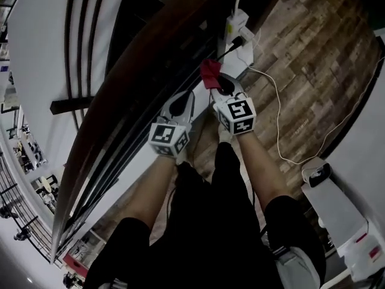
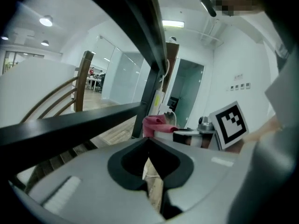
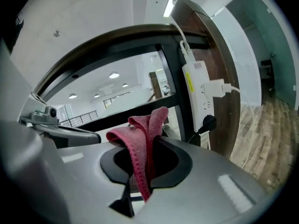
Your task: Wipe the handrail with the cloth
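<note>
Pink terry cloth [image 3: 135, 134] is pinched in the right gripper [image 3: 148, 146], held near the dark brown wooden handrail [image 1: 144, 65] and seemingly not touching it. The left gripper [image 2: 149, 143] is closed on nothing. Wiping, I'd judge, has not yet begun.

The cloth [image 3: 140, 139] is red-pink terry, bunched into folds and pinched between the jaws of the right gripper [image 3: 138, 181], its loose end standing up. It sits just right of the handrail [image 1: 129, 83], a dark brown wooden curve running from near left to far right.
</note>
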